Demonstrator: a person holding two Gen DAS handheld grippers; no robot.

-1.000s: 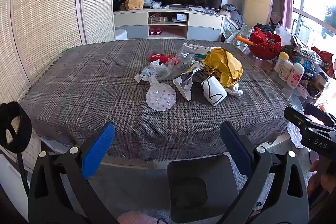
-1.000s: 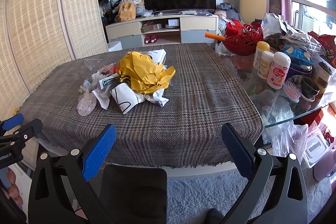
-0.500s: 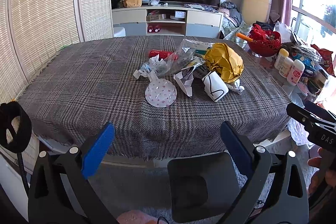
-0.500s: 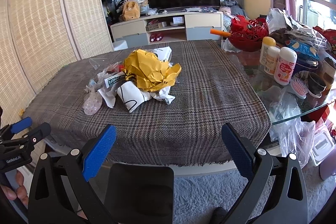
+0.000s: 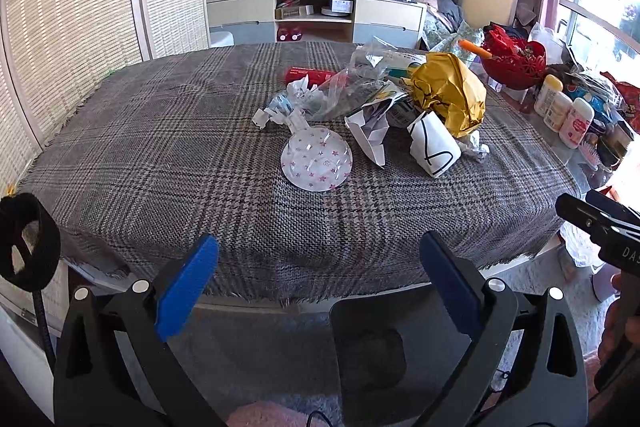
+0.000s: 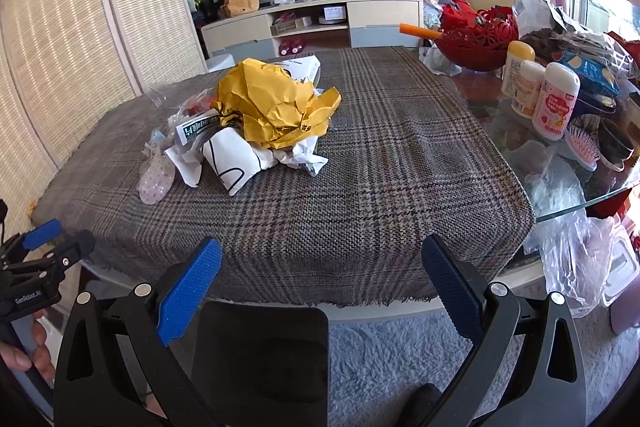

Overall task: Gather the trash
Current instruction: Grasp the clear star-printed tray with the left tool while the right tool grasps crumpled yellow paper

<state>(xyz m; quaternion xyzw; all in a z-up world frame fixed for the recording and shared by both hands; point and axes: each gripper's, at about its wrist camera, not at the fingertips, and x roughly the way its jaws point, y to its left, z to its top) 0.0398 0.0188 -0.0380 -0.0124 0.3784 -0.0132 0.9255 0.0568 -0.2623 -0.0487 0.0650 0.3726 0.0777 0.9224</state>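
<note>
A pile of trash lies on the plaid tablecloth [image 5: 160, 155]: crumpled yellow paper [image 5: 450, 93], a white paper cup [image 5: 434, 147], a star-patterned clear plastic piece [image 5: 317, 161], folded white paper [image 5: 370, 135], clear plastic wrap [image 5: 356, 79] and a red tube [image 5: 310, 74]. My left gripper [image 5: 320, 259] is open and empty, held before the table's near edge. My right gripper [image 6: 322, 267] is open and empty, also short of the edge. The right wrist view shows the yellow paper [image 6: 276, 105] and the cup [image 6: 230, 159].
A dark chair back [image 5: 368, 347] stands under the near table edge. On the bare glass part at the right are a red basket [image 6: 476, 35], several bottles [image 6: 556, 107] and a pink hairbrush [image 6: 582, 147]. Plastic bags [image 6: 576, 255] hang below. A TV stand [image 5: 316, 13] is behind.
Both grippers have moved forward towards the table and a little higher; the trash pile looks larger and nearer. Both stay open and empty.
</note>
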